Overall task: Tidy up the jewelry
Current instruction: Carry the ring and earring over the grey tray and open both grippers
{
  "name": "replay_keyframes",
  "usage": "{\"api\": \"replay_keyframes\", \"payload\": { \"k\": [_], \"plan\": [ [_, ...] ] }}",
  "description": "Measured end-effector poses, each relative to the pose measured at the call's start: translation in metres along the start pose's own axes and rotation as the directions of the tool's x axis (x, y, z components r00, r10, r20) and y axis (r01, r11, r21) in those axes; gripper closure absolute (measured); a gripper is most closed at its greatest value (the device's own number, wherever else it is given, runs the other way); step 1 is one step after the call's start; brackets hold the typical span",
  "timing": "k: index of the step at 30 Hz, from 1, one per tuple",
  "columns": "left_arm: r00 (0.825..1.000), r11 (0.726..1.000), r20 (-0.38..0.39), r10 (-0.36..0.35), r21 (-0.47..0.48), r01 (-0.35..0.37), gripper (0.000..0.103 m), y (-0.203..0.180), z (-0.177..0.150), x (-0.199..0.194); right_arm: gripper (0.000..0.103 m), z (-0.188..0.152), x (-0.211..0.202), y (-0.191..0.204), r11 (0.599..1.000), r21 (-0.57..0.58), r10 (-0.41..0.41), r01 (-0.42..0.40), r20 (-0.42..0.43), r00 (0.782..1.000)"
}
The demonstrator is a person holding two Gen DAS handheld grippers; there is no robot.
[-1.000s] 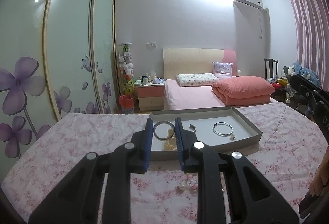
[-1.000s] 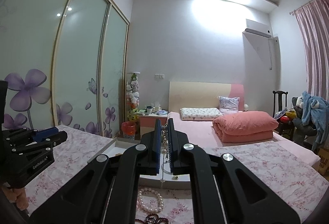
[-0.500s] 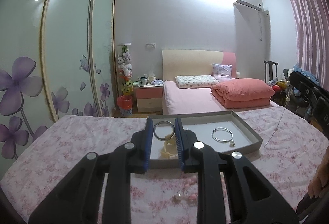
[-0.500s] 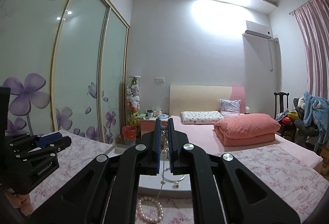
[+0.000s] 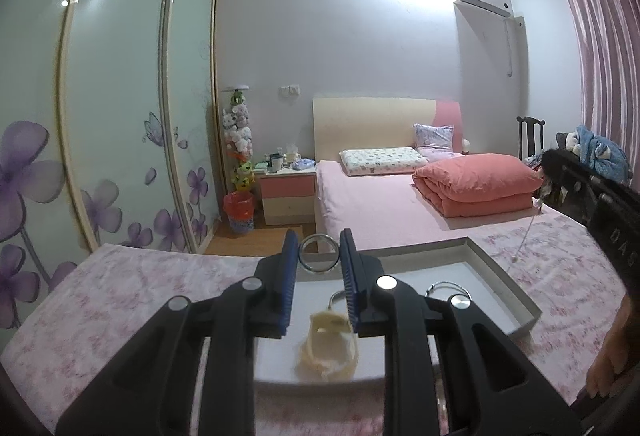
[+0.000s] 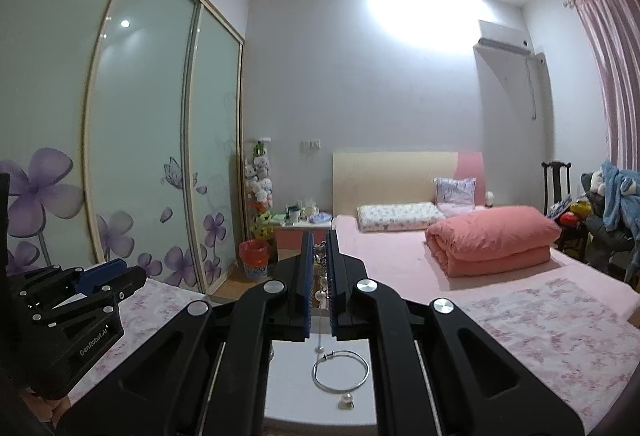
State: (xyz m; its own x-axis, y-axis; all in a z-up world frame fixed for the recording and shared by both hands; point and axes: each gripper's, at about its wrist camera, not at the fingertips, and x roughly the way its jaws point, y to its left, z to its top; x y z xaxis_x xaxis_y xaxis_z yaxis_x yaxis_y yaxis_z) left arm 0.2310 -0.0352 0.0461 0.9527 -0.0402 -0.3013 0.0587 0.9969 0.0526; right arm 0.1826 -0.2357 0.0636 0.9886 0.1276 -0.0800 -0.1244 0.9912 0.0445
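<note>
My left gripper (image 5: 319,249) is shut on a silver ring bangle (image 5: 308,263), held upright between the blue pads above the grey tray (image 5: 518,290). Below it in the tray lie a cream bracelet (image 5: 328,350) and a thin silver hoop (image 5: 450,286), partly hidden by a finger. My right gripper (image 6: 319,250) is shut on a beaded chain necklace (image 6: 320,264); the chain hangs down to a pearl (image 6: 319,349) over the tray floor (image 6: 296,388). The thin silver hoop (image 6: 340,370) lies just beneath, a loose pearl (image 6: 345,402) beside it. The left gripper (image 6: 104,282) shows at the left of the right wrist view.
The tray rests on a table under a pink floral cloth (image 5: 132,292). The table's far edge is close behind the tray; past it are a bed (image 5: 384,204) and sliding wardrobe doors (image 5: 120,108). A hand (image 5: 610,368) shows at the lower right.
Both grippers have moved forward over the tray with their jewelry. The tray now fills the lower view, and the pearl bracelets on the cloth have dropped out of sight.
</note>
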Motion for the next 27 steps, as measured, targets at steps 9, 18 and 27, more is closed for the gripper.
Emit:
{"api": "replay_keyframes", "payload": {
  "k": [9,18,27],
  "plan": [
    [0.988,0.999,-0.148,-0.030,-0.047,0.023,0.081,0.000,-0.011,0.080,0.096,-0.033,0.062,-0.012,0.999,0.044,0.039,-0.031,-0.183,0.982],
    [0.975,0.999,-0.220,-0.040,-0.044,0.031,0.081,0.002,-0.020,0.111,0.095,-0.047,0.081,-0.018,0.995,0.088,0.069,-0.045,-0.293,0.954],
    [0.970,0.997,-0.238,-0.059,-0.066,0.044,0.072,0.006,-0.020,0.117,0.087,-0.042,0.087,-0.021,0.992,0.126,0.059,-0.021,-0.305,0.950]
  ]
}}
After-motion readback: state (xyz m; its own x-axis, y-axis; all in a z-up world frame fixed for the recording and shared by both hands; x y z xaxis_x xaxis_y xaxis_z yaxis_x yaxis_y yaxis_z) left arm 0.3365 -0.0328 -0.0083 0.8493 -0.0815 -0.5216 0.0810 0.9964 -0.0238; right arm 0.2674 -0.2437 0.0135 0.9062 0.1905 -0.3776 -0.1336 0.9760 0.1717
